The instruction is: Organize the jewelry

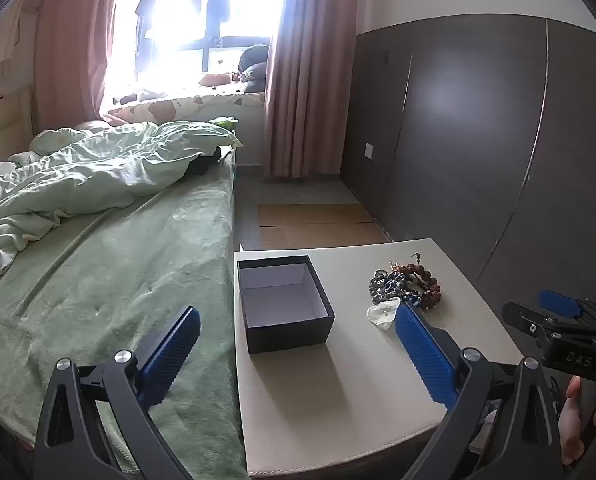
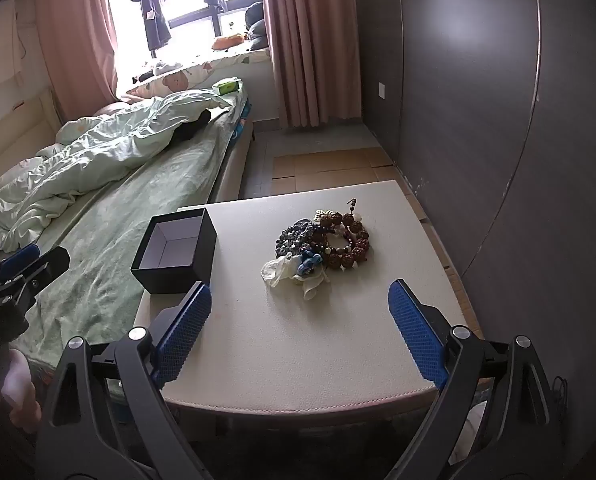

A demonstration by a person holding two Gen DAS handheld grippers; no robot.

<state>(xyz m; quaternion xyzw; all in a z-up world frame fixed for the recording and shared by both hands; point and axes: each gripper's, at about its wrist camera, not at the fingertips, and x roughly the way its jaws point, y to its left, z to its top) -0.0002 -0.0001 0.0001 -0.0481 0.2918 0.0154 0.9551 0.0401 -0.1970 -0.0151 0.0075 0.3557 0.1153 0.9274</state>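
An open black box [image 1: 284, 302] [image 2: 176, 250] with a white, empty inside stands on the left part of a small cream table [image 1: 358, 380] [image 2: 298, 332]. To its right lies a pile of bead bracelets [image 1: 408, 284] [image 2: 328, 242], brown, dark and blue, with a crumpled white piece [image 2: 284, 272] at its near edge. My left gripper [image 1: 298, 312] hovers open over the box and the table's near left. My right gripper [image 2: 300, 290] is open above the table's near edge, short of the pile. Neither holds anything.
A bed with a green sheet [image 1: 118, 264] and rumpled pale duvet [image 2: 98, 152] runs along the table's left side. Dark wardrobe panels [image 2: 498, 100] stand to the right. Cardboard sheets [image 1: 314, 224] lie on the floor beyond the table. Pink curtains [image 2: 310, 40] frame a bright window.
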